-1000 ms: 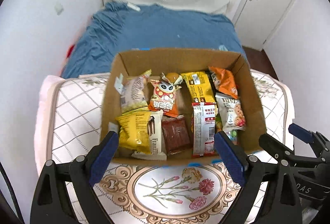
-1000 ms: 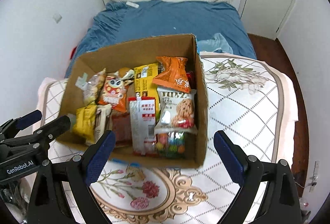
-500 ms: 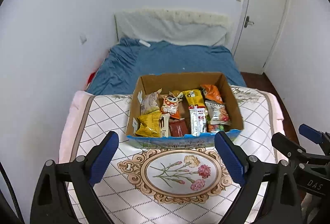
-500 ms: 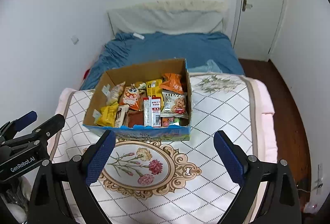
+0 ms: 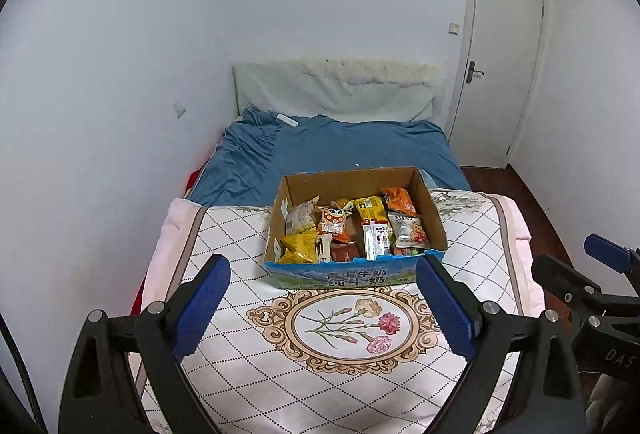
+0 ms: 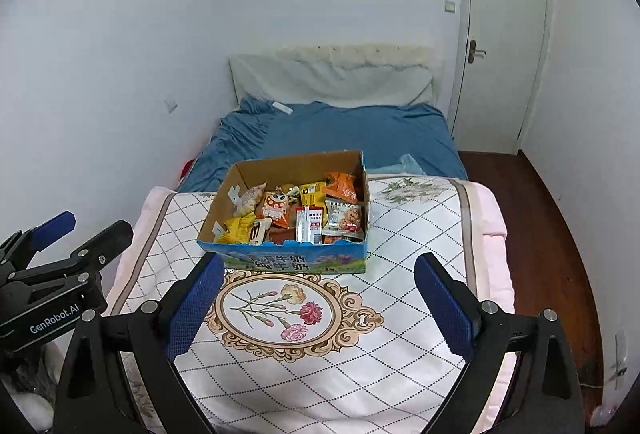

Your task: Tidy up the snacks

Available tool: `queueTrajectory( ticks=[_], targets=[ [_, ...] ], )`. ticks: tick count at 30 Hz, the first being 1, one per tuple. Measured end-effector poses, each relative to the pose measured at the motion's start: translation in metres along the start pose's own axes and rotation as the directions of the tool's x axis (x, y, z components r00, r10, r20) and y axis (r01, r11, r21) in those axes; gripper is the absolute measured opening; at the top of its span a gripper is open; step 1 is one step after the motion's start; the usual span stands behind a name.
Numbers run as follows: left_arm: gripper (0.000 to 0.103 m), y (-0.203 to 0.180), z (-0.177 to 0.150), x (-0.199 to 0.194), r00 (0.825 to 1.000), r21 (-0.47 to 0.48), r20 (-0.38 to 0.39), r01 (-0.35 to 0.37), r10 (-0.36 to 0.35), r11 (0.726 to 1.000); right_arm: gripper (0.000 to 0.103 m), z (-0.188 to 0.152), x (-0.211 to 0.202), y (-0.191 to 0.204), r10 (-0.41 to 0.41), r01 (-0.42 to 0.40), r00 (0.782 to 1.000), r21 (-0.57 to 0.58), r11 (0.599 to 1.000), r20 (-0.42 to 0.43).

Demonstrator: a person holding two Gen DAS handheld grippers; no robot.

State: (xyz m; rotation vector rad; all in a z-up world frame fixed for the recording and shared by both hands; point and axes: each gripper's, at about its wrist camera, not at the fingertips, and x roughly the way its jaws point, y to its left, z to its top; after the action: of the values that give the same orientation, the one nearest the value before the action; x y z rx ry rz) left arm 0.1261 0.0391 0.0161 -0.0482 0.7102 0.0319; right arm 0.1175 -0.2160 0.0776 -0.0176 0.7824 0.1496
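A cardboard box (image 5: 352,276) with a blue printed front stands on a quilted floral cover (image 5: 344,374). It also shows in the right wrist view (image 6: 296,262). Several snack packets lie inside, among them a yellow bag (image 5: 298,248), an orange cartoon packet (image 5: 332,222), a cookie packet (image 5: 408,230) and an orange bag (image 6: 340,186). My left gripper (image 5: 322,308) is open and empty, well back from the box. My right gripper (image 6: 318,308) is open and empty, also back from the box.
A bed with a blue sheet (image 5: 336,150) lies beyond the cover, white pillows (image 5: 336,90) at the wall. A white door (image 5: 500,62) stands at the right. Brown floor (image 6: 552,234) runs along the right side. White walls close the left.
Both grippers have pulled back and up from the box, which now looks smaller and farther. Both stay open and empty.
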Motion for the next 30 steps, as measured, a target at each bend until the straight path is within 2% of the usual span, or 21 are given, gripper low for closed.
queueTrajectory(
  ticks=[6, 8, 19, 30],
  targets=[
    [0.095, -0.003, -0.005, -0.003, 1.000, 0.005, 0.004, -0.003, 0.003, 1.000, 0.099, -0.001, -0.002, 0.003, -0.018, 0.019, 1.000, -0.009, 1.000, 0.022],
    [0.103, -0.003, -0.005, 0.000, 1.000, 0.007, 0.003, -0.005, 0.005, 1.000, 0.103, -0.001, 0.002, 0.003, -0.027, 0.027, 0.999, -0.005, 1.000, 0.026],
    [0.103, -0.003, -0.002, 0.018, 0.999, -0.009, 0.021, -0.030, 0.030, 1.000, 0.103, 0.001, 0.032, -0.001, -0.043, 0.042, 0.999, 0.019, 0.999, 0.021],
    [0.103, -0.006, 0.000, 0.024, 1.000, 0.002, 0.006, -0.010, 0.010, 1.000, 0.103, 0.001, 0.046, -0.004, -0.043, 0.043, 0.999, 0.031, 0.999, -0.001]
  ],
)
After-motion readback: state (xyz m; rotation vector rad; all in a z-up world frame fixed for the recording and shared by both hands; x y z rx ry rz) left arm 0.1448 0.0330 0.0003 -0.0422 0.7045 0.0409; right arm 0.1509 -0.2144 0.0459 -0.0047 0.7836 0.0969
